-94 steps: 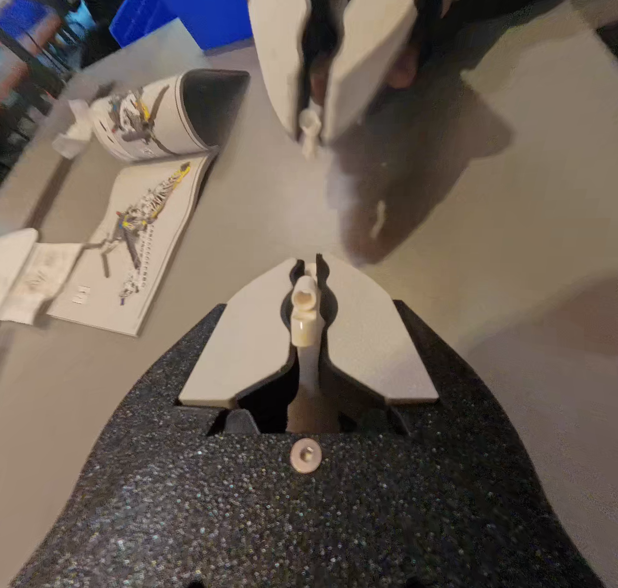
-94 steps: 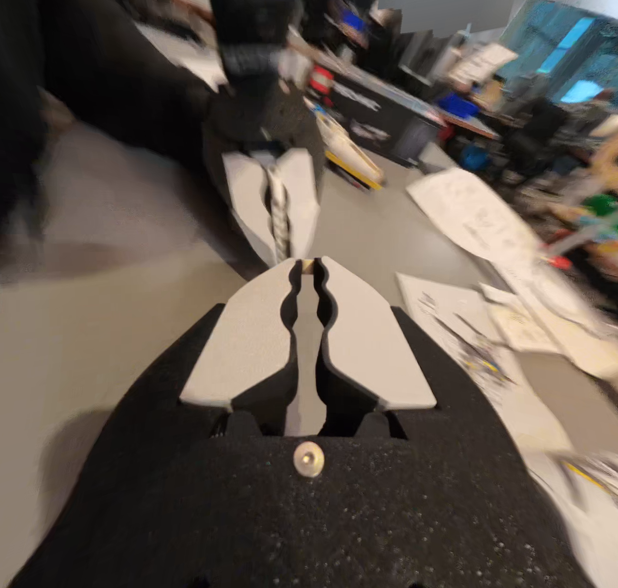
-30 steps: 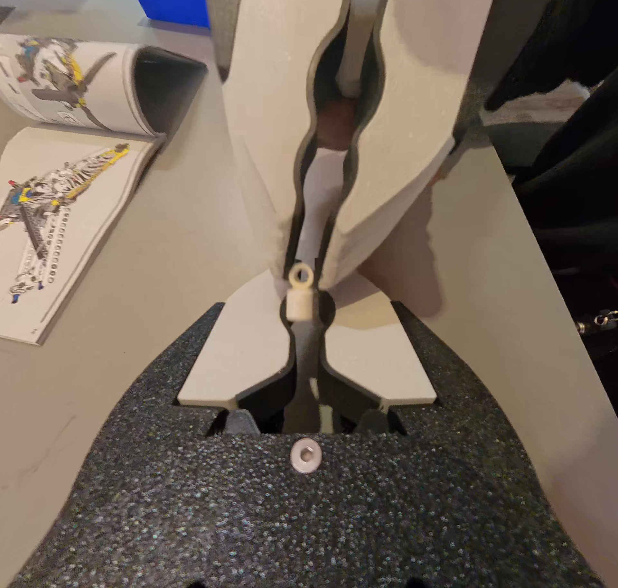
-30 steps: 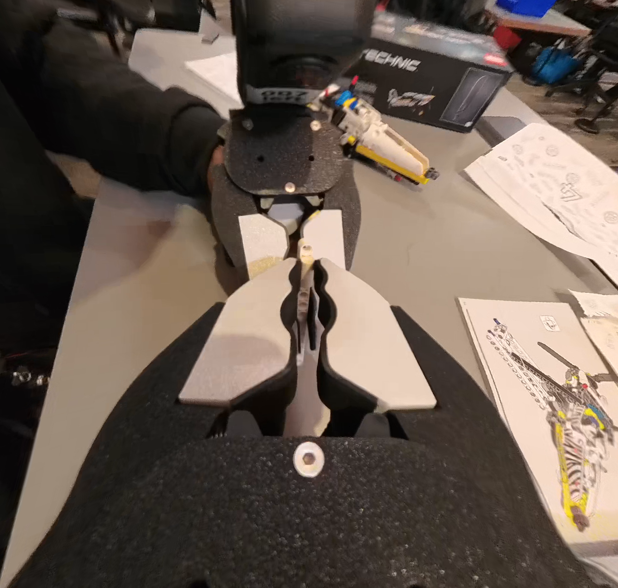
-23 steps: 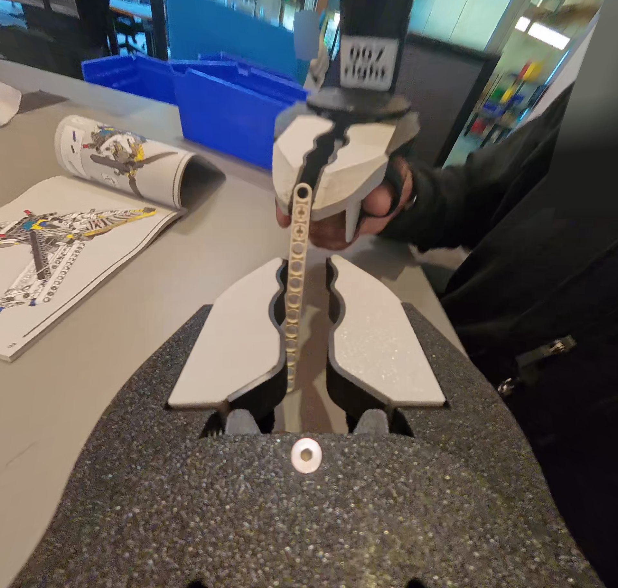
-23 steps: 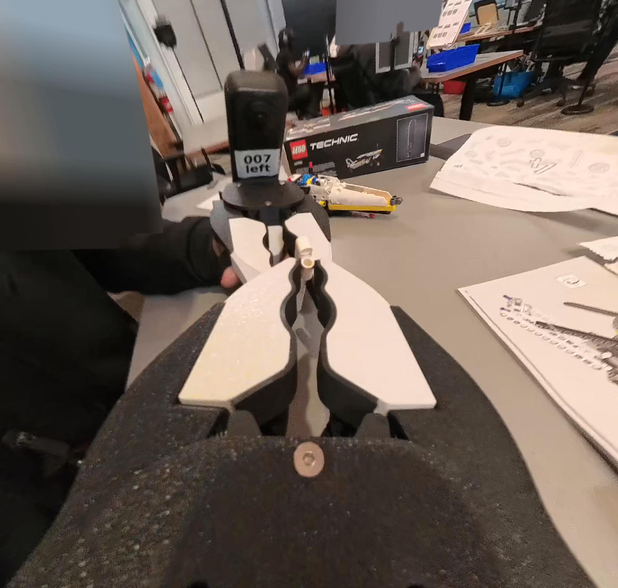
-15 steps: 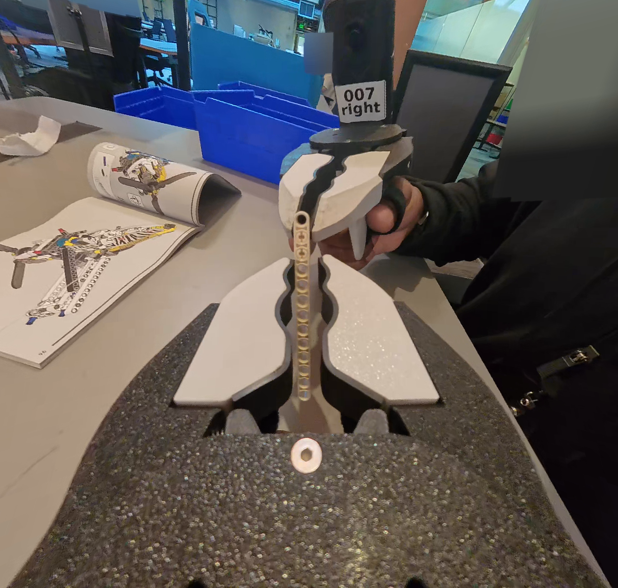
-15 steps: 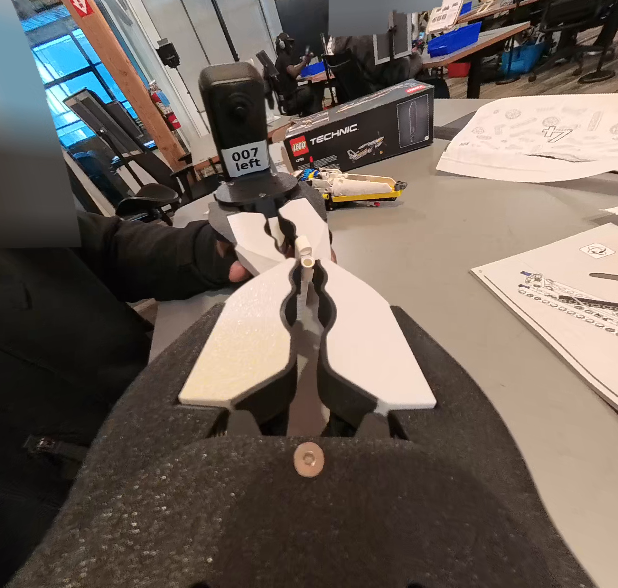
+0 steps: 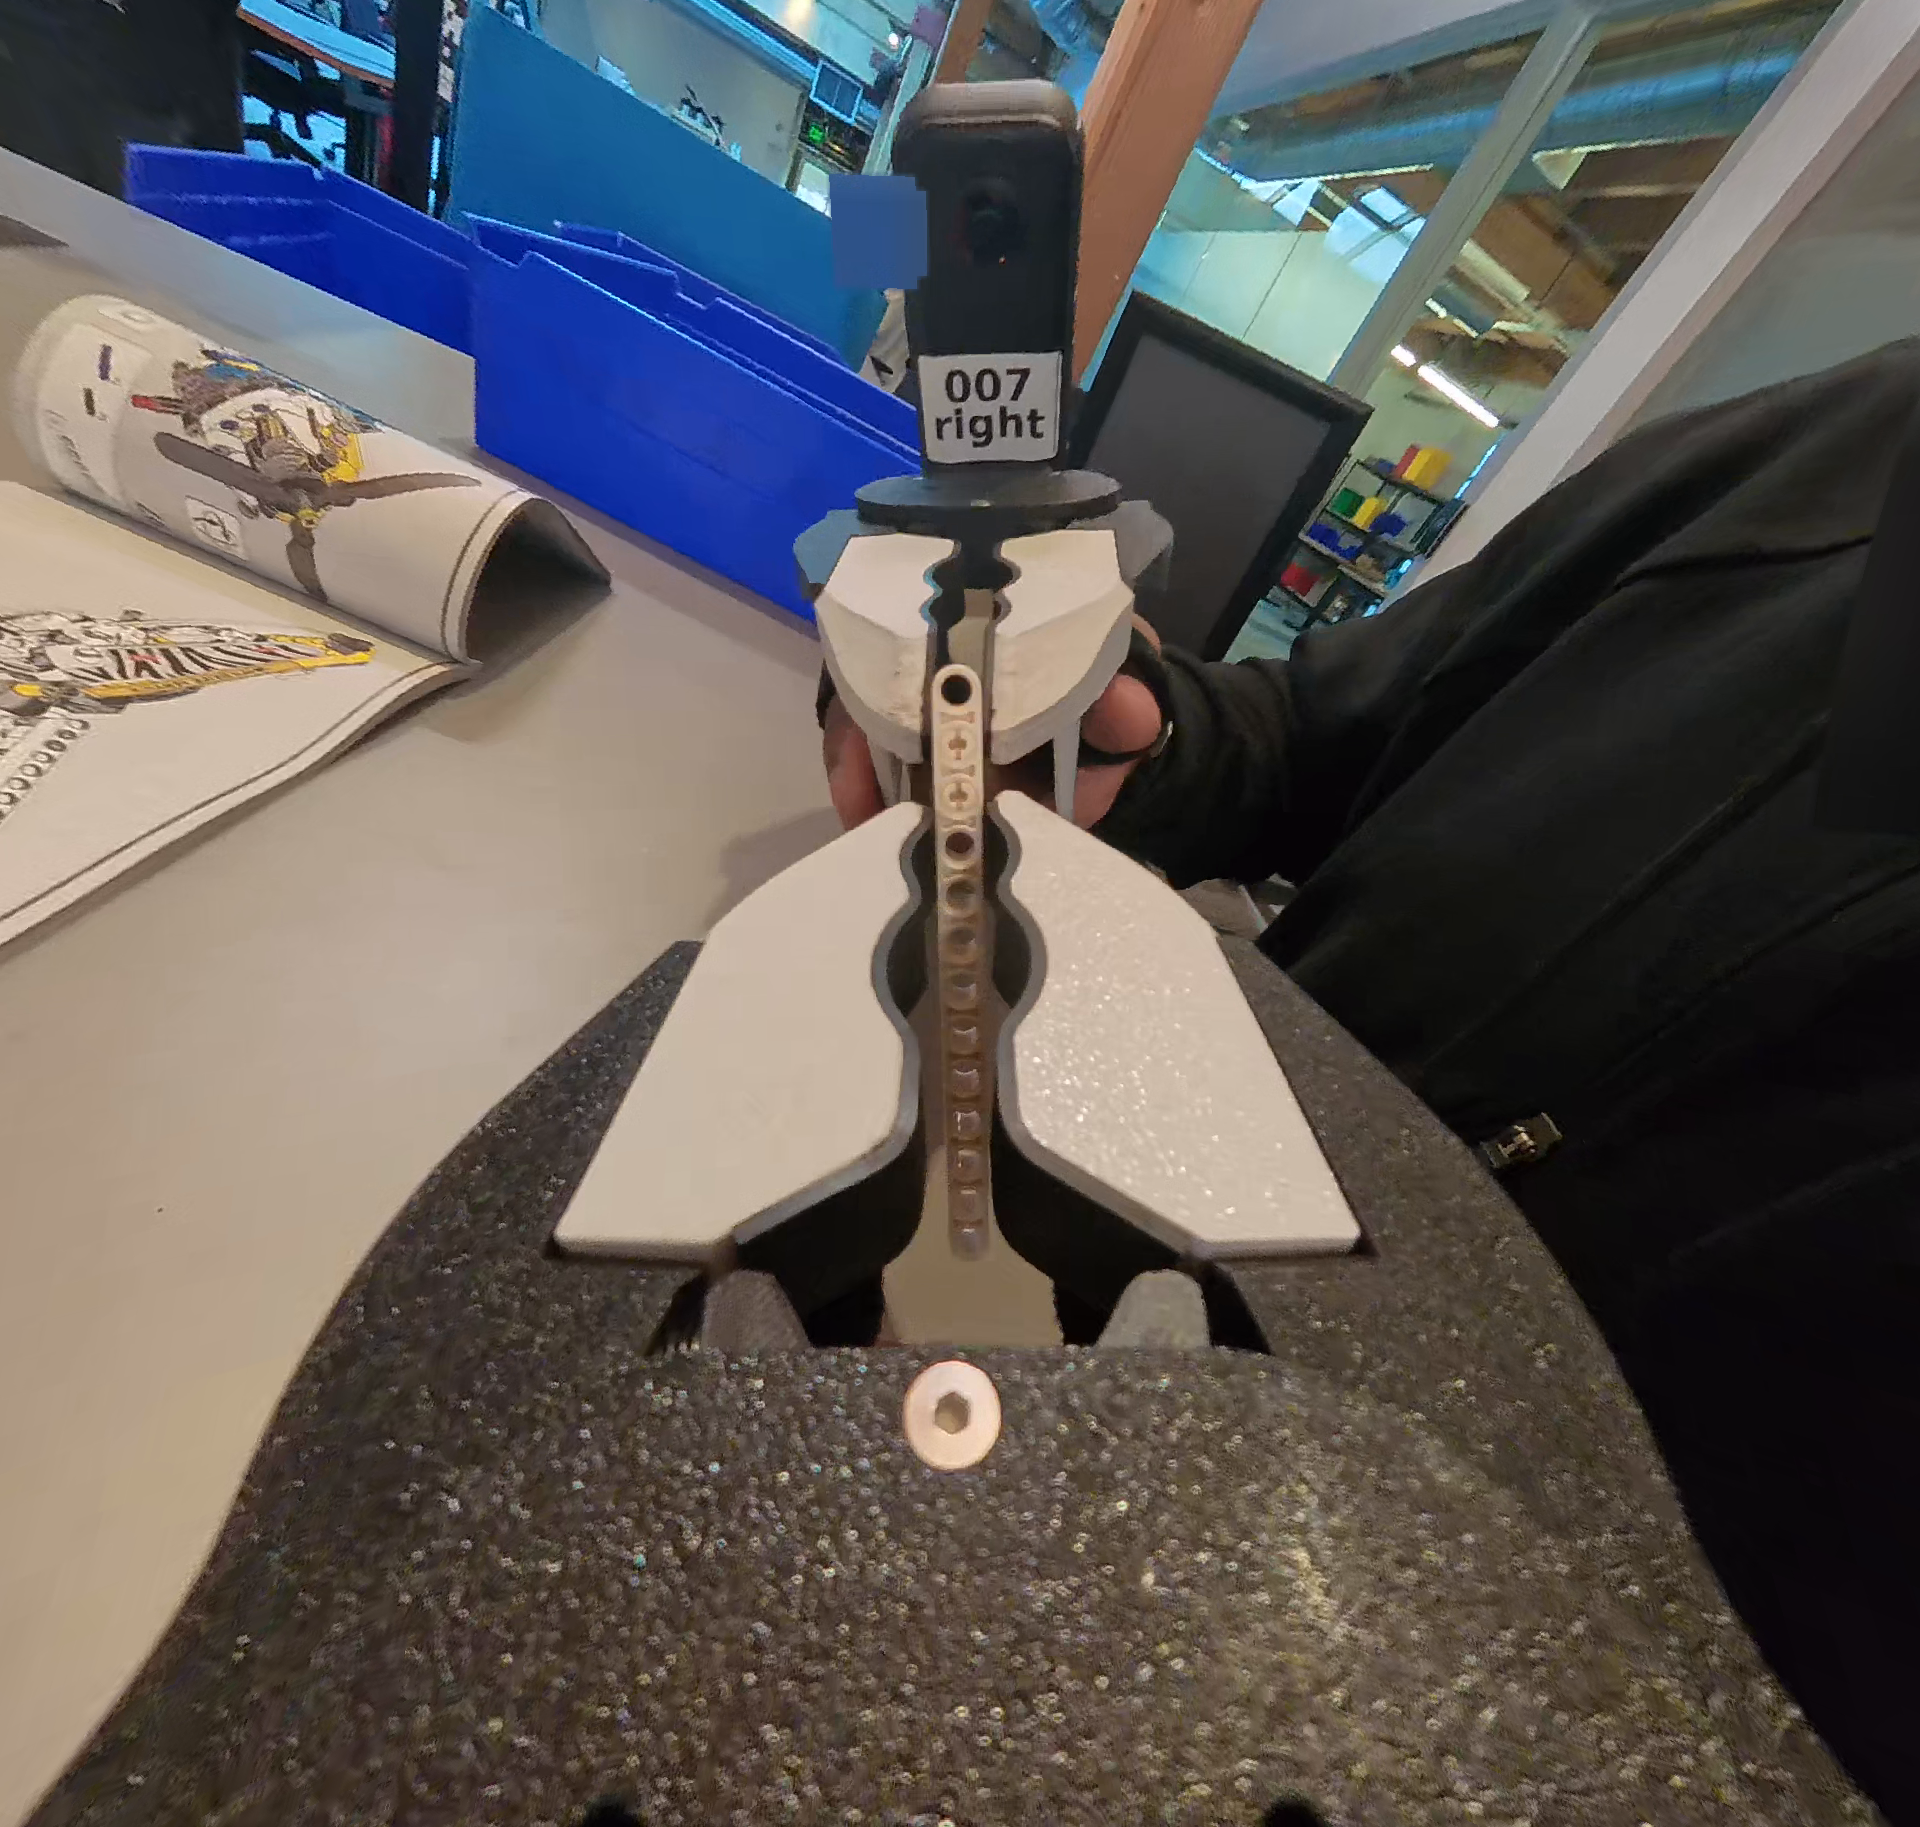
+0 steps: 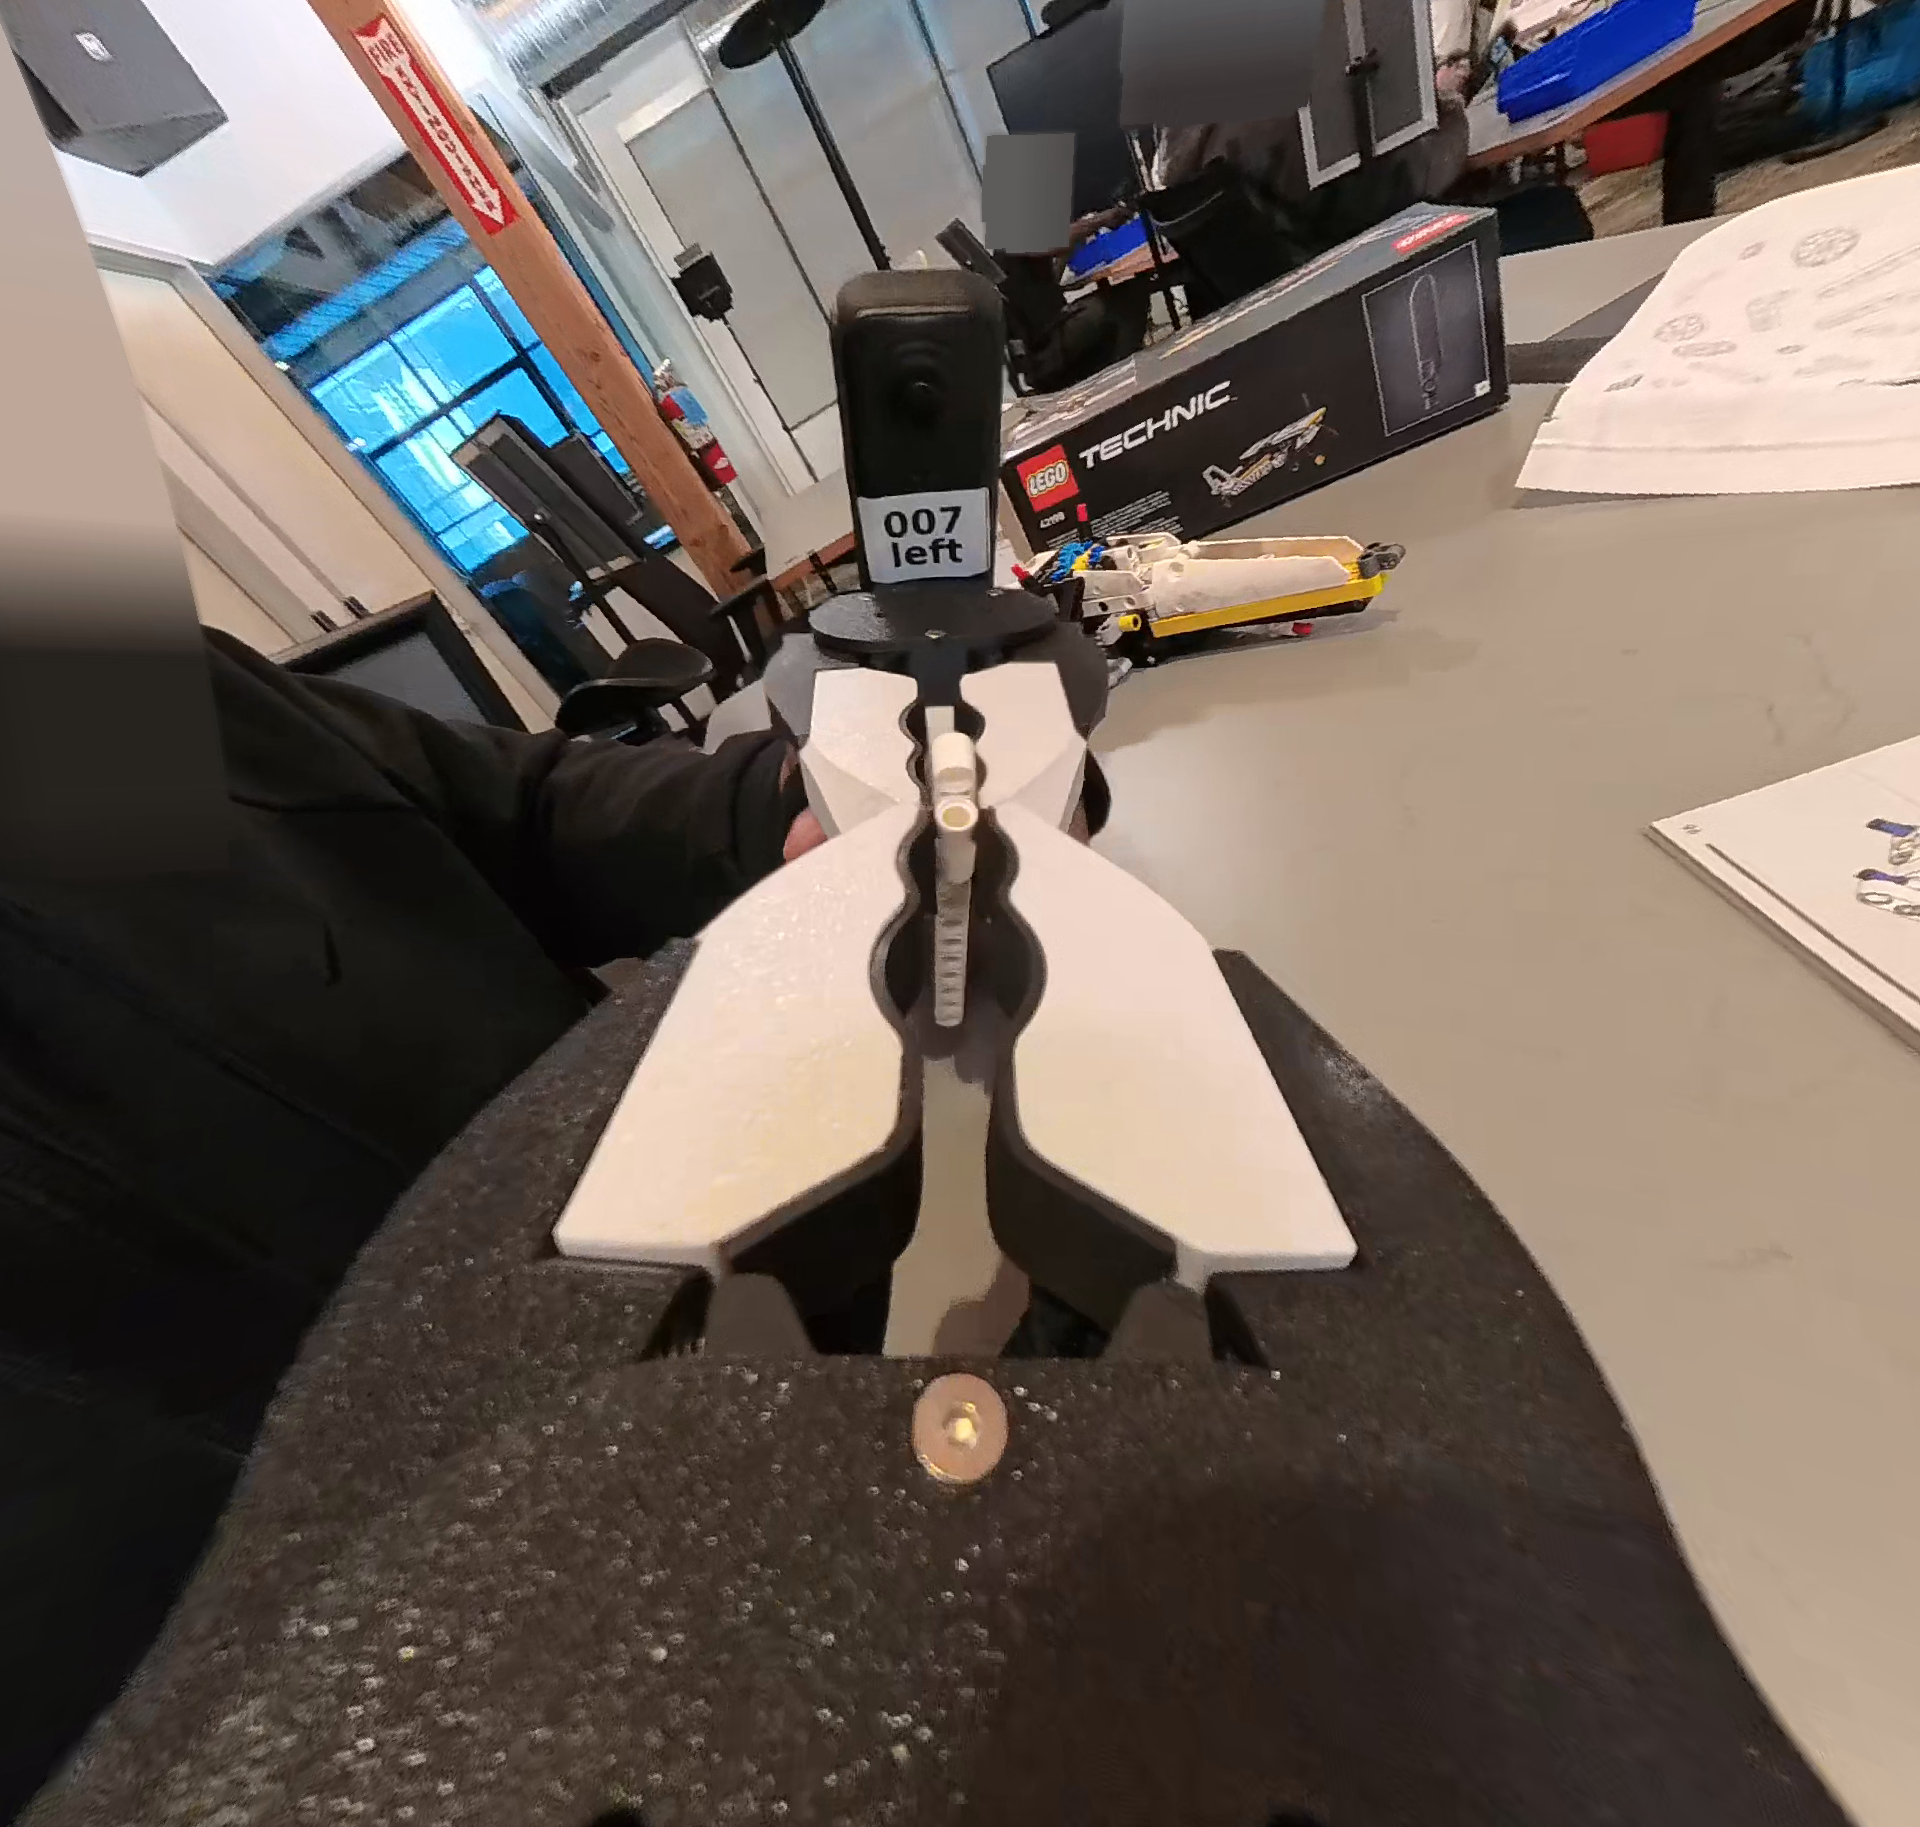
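Both grippers face each other tip to tip at frame centre, level above the table (image 9: 312,998). The left gripper (image 9: 958,821) is nearly closed on a beige holed beam (image 9: 961,946). The right gripper (image 10: 954,832) is nearly closed on the same beam, edge-on in its view. Each gripper's camera carries a white label; a black box (image 10: 1268,395) at upper right is printed.

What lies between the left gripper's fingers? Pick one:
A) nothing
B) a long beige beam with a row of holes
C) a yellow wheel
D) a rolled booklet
B: in the left wrist view, the long beige beam with a row of holes runs lengthwise between the left gripper's closed-in fingers.
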The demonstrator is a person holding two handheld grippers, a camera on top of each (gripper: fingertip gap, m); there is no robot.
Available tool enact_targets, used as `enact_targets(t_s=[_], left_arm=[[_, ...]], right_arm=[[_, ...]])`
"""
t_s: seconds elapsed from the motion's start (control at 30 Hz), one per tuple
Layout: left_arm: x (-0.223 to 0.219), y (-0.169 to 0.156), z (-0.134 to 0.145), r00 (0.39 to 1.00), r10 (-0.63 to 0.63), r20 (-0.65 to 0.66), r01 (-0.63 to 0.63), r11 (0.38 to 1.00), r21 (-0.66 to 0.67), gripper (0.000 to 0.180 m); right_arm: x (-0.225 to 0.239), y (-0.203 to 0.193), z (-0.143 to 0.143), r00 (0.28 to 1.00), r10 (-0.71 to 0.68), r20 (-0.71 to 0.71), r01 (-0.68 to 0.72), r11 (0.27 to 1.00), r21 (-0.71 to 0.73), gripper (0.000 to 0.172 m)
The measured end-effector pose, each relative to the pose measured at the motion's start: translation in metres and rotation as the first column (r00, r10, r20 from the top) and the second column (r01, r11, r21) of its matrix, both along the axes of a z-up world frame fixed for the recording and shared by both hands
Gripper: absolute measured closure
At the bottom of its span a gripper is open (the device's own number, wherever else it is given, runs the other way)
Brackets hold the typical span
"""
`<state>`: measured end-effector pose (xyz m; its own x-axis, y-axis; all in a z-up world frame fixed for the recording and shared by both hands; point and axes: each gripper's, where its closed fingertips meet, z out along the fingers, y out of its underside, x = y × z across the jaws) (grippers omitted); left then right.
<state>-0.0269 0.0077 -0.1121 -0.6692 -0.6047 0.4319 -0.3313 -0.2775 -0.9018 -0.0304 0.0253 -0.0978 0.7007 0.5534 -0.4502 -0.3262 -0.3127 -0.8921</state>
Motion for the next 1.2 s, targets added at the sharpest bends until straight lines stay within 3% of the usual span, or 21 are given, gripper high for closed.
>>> enact_targets(t_s=[0.37, 0.6, 0.97, 1.2], left_arm=[[0.0, -0.001, 0.003, 1.0, -0.02, -0.02, 0.019, 0.998, -0.066, 0.171], [0.002, 0.001, 0.008, 0.996, -0.025, -0.082, 0.008, 0.979, -0.204, 0.171], [-0.003, -0.007, 0.009, 0.981, -0.131, -0.14, 0.083, 0.948, -0.307, 0.171], [-0.005, -0.011, 0.007, 0.97, -0.179, -0.163, 0.119, 0.939, -0.323, 0.17]], right_arm=[[-0.003, 0.002, 0.0, 0.997, 0.023, -0.079, -0.024, 1.0, -0.011, 0.165], [0.002, 0.002, 0.002, 0.975, -0.099, 0.199, 0.076, 0.99, 0.12, 0.165], [0.001, -0.008, 0.001, 0.821, -0.151, 0.551, -0.007, 0.961, 0.275, 0.166], [0.001, -0.013, 0.0, 0.62, -0.243, 0.746, -0.089, 0.923, 0.374, 0.166]])
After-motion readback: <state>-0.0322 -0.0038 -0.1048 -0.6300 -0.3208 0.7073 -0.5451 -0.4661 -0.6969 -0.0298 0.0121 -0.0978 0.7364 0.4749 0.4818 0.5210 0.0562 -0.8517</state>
